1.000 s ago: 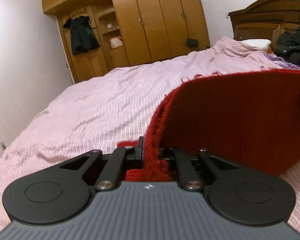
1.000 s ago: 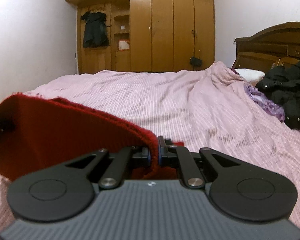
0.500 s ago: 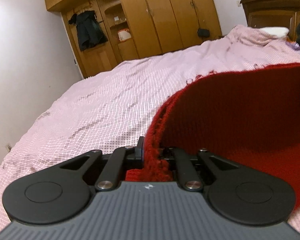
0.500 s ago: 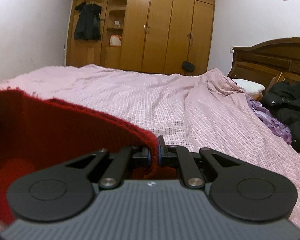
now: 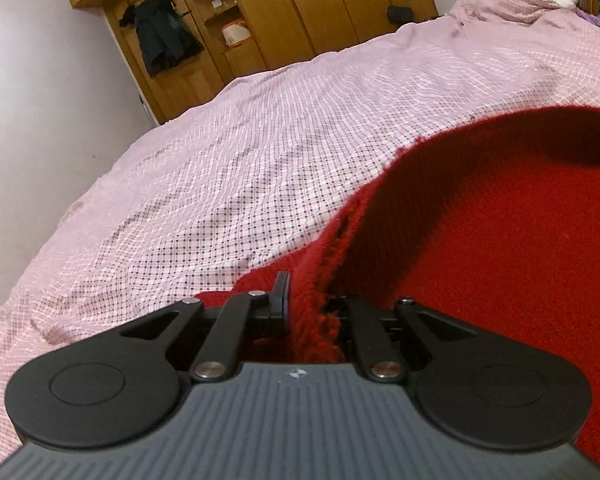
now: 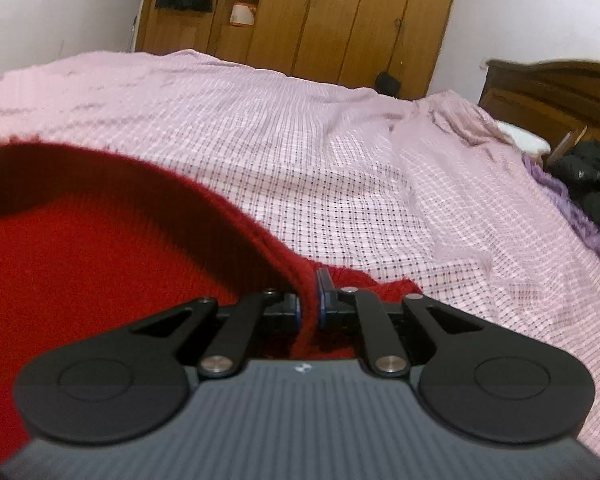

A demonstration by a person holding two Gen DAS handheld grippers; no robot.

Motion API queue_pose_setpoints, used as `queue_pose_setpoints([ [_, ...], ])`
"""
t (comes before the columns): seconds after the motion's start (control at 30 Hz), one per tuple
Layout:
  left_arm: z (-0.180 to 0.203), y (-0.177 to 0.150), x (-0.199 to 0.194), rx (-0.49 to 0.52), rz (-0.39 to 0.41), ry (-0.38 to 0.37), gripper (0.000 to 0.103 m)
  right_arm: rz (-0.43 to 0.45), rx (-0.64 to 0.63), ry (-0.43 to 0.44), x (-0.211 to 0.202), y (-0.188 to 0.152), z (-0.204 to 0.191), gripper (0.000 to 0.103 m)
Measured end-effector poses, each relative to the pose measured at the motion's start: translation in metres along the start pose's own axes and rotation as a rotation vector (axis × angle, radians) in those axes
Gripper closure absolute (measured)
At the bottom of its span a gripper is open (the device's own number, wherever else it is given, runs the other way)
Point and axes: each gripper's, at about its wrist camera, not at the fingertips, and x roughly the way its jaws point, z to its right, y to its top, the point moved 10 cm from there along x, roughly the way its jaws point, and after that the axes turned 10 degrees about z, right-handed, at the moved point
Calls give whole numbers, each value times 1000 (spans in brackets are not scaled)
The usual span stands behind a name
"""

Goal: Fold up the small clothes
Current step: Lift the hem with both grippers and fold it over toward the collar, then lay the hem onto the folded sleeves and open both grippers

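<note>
Across the bed (image 5: 260, 152), covered in a pink checked sheet, a red knitted garment (image 5: 500, 240) is being folded. Beyond it, around twelve o'clock, stands a wooden wardrobe (image 6: 340, 20); a dark wooden headboard (image 6: 560, 88) and a black jacket (image 6: 596, 184) sit near two to three o'clock in the right view. The garment arches up between the two tools, its lifted edge curling over the layer lying below. The left gripper (image 5: 306, 312) has its fingers closed on one corner of that edge; the right gripper (image 6: 309, 306) pinches the other corner likewise. Judging by the arch, the fold-over is under way. Next calls for carrying both corners evenly across, lowering them aligned onto the lower layer, then releasing.
</note>
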Motion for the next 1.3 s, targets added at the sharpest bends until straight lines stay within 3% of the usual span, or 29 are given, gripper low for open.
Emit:
queue_pose_setpoints([
  [0.13, -11, 0, -11, -49, -16, -23, 72, -3, 1, 19, -5, 6, 2, 83],
  [0.17, -15, 2, -15, -66, -18, -32, 60, 1, 14, 29, -7, 8, 6, 79],
  [0.2, -19, 5, -20, -78, -16, -37, 48, 6, 29, 37, -10, 11, 10, 67],
  [0.23, -25, 7, -25, -89, -9, -34, 43, 14, 43, 38, -13, 14, 14, 54],
  [0.3, -34, 10, -35, -92, 7, -17, 33, 39, 63, 40, -23, 19, 20, 47],
  [0.6, -55, 19, -54, -75, 28, 19, 25, 51, 112, -6, -47, 24, 58, 46],
  [0.77, -59, 20, -51, -76, 9, 37, 25, 20, 103, 10, -49, 10, 60, 46],
  [0.93, -63, 21, -48, -106, -4, 36, 24, -70, 117, 39, -37, -19, 49, 47],
  [1.07, -66, 20, -38, -103, -19, 55, 23, -66, 218, 32, -33, -31, 54, 44],
  [1.3, -77, 33, -33, -203, -28, 32, 21, -71, 239, 47, -34, -32, 57, 44],
])
